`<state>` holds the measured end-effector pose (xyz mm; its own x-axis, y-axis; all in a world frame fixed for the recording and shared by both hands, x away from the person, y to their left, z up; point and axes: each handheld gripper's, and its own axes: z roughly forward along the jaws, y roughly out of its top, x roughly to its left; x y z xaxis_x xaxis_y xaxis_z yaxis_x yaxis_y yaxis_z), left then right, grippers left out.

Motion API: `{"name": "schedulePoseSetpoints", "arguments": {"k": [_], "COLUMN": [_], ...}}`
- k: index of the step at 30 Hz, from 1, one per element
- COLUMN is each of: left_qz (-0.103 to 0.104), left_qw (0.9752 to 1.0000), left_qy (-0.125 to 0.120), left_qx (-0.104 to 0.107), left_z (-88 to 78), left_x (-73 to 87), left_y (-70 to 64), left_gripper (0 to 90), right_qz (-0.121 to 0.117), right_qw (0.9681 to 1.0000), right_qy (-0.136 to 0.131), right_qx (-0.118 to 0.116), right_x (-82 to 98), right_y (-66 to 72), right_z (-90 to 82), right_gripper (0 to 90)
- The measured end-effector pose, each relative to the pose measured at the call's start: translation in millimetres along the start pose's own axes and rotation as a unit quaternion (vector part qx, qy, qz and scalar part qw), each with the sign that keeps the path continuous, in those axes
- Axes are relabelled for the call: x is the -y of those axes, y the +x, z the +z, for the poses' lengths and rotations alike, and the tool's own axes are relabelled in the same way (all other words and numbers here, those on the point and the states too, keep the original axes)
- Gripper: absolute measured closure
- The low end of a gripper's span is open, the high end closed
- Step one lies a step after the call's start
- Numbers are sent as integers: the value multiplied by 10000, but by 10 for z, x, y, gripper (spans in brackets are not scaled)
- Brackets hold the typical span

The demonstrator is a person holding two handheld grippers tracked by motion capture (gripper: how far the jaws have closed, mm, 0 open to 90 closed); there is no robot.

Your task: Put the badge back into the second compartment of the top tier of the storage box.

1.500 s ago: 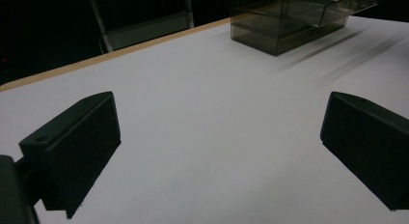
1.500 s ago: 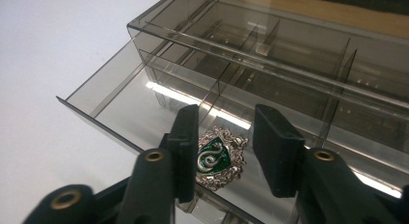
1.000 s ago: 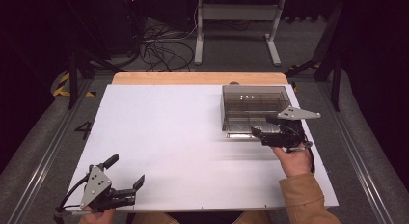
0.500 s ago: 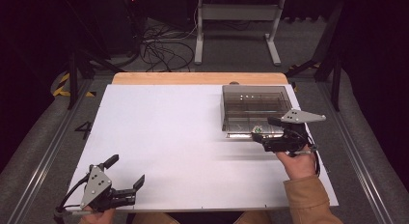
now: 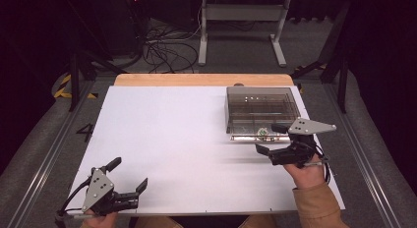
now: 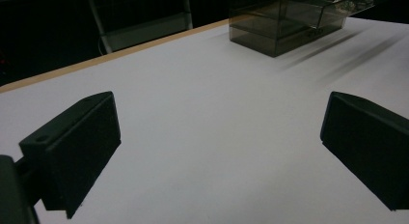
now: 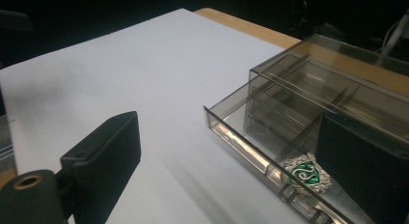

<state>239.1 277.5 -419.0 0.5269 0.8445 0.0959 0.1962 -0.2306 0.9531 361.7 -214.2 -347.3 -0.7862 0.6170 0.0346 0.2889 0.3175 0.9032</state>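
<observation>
White table, dark rm, floor cables

Badge in drawer — right edge hidden behind tong; drawer corner cut off.

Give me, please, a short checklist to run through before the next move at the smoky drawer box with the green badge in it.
1. Drawer pulled out of the box: ok.
2. Green badge lying inside the drawer: ok.
3. Right tongs open, jaws just opening, nothing between them: ok.
4. Left tongs open and apart from the box: ok.
5. Badge lies flat in its compartment: cannot tell.
</observation>
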Motion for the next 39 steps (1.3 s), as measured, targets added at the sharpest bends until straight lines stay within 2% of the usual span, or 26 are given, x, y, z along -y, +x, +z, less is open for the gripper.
{"name": "schedulePoseSetpoints", "arguments": {"k": [5,13,17,30,39], "left_qz": [-9,-5,-10,-18,-3], "left_qw": [10000,10000,10000,10000,10000], "left_qy": [6,21,21,31,77], "left_qx": [-4,-8,-12,-4,-17], "left_z": [6,12,12,16,26], "left_x": [1,0,0,2,4], "left_y": [-5,-9,-8,-9,-6], "left_gripper": [12,12,12,12,13], "right_qz": [-265,-308,-279,-170,-56], "right_qw": [9995,9986,9987,9979,9978], "right_qy": [-57,-145,-83,-175,76], "right_qx": [-183,-402,-418,-603,-651], "right_x": [74,234,327,615,807], "right_y": [82,136,140,169,176], "right_z": [-27,-39,-18,26,149], "right_gripper": [90,75,56,46,24]}}
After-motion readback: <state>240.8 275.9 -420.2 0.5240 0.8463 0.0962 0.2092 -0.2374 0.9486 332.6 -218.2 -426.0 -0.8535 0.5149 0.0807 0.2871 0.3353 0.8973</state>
